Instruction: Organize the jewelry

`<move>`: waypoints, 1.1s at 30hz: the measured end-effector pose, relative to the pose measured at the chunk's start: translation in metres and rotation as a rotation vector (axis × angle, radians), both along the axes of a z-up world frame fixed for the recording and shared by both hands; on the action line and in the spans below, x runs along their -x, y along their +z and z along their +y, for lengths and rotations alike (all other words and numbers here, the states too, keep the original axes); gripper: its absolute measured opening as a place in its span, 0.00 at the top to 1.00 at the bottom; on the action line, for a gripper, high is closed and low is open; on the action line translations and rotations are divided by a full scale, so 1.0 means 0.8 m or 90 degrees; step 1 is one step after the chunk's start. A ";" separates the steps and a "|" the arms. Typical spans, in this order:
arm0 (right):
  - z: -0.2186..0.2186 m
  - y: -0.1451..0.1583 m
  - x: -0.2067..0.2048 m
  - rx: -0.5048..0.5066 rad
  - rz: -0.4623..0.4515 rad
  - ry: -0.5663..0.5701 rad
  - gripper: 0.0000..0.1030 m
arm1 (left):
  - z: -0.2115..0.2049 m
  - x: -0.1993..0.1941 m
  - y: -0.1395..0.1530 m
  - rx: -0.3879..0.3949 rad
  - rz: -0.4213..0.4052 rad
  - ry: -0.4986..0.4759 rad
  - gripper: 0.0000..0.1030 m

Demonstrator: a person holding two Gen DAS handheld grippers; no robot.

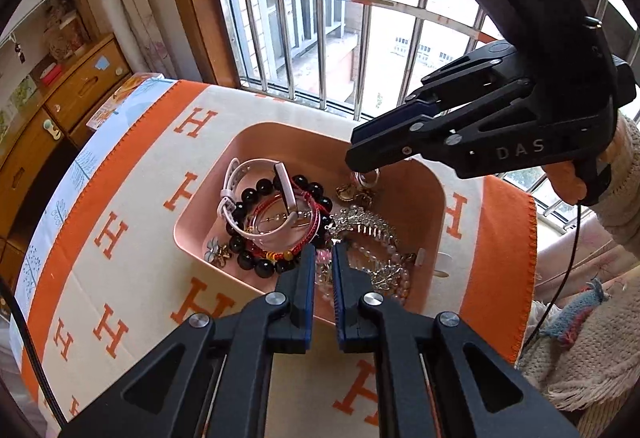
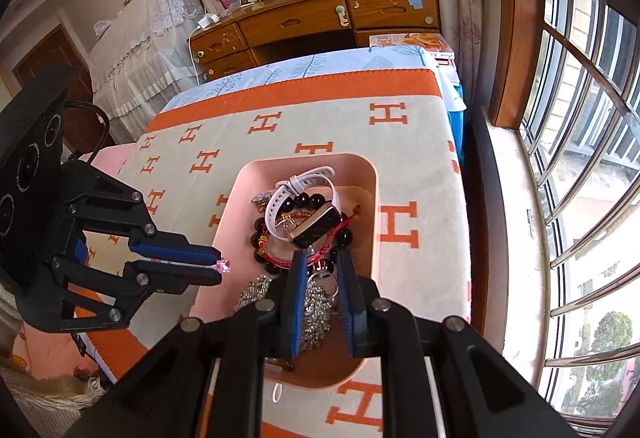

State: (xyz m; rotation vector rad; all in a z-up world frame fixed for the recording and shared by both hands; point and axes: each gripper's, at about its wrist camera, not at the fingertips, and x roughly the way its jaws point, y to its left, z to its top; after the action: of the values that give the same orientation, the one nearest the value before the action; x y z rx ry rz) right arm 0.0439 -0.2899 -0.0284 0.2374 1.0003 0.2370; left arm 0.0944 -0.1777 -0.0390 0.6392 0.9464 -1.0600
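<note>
A pink tray [image 1: 200,206] [image 2: 240,190] on the H-patterned cloth holds a white watch [image 1: 240,174] [image 2: 296,182], a black bead bracelet [image 1: 256,262] [image 2: 308,202], red cord bracelets [image 1: 308,234] and a rhinestone comb [image 1: 360,222] [image 2: 316,314]. My left gripper [image 1: 324,252] [image 2: 218,264] hovers over the tray's near edge, shut on a small piece with a pink gem [image 2: 223,265] sticking out at its tips. My right gripper [image 1: 356,164] [image 2: 322,258] is over the tray's far side, pinching a silver hoop [image 1: 369,177] [image 2: 320,276] that dangles just above the pile.
The orange and cream cloth [image 1: 120,206] [image 2: 312,118] covers the table. A barred window [image 1: 320,18] [image 2: 580,118] runs along one side, and a wooden desk [image 2: 320,18] stands beyond the table. A fringed knit blanket [image 1: 572,358] lies off the table edge, with a black cable [image 1: 572,258].
</note>
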 end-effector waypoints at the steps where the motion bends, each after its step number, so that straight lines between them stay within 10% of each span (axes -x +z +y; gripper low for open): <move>1: -0.001 -0.001 0.001 -0.001 0.000 -0.005 0.85 | 0.001 -0.002 -0.002 -0.001 0.009 0.010 0.90; 9: -0.001 0.005 0.007 -0.034 -0.014 -0.026 0.83 | 0.019 -0.003 0.004 0.013 0.042 0.099 0.79; 13: 0.012 0.014 0.016 -0.032 -0.031 -0.025 0.83 | 0.038 0.012 0.024 0.044 0.021 0.151 0.46; 22: 0.065 0.027 0.049 -0.039 -0.051 -0.001 0.83 | 0.100 0.076 0.078 0.133 -0.082 0.328 0.15; 33: 0.119 0.071 0.119 -0.041 -0.121 -0.044 0.62 | 0.191 0.138 0.091 0.147 -0.138 0.570 0.02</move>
State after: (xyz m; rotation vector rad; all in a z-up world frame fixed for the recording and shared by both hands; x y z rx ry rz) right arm -0.0511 -0.1951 0.0288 0.3017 0.7951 0.2246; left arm -0.0158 -0.0245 0.0335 0.0898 0.7747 -0.2795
